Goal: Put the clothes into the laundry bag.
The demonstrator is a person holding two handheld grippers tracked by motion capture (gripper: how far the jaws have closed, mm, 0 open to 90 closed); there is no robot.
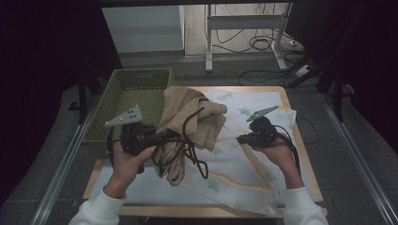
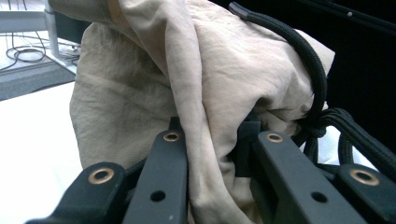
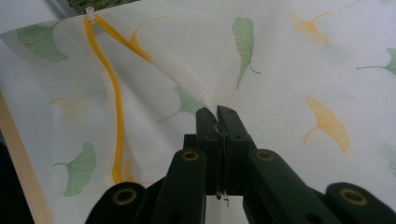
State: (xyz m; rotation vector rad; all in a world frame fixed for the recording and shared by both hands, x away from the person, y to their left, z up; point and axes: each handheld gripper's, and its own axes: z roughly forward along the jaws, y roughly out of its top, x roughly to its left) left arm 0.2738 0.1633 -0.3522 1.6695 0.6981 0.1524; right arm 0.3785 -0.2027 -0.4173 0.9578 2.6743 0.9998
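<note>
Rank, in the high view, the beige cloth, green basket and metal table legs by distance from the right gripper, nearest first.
From the right gripper:
1. Beige cloth, just to its left, held by the left gripper.
2. Green basket, far left of the table.
3. Metal table legs, on the floor beyond.
</note>
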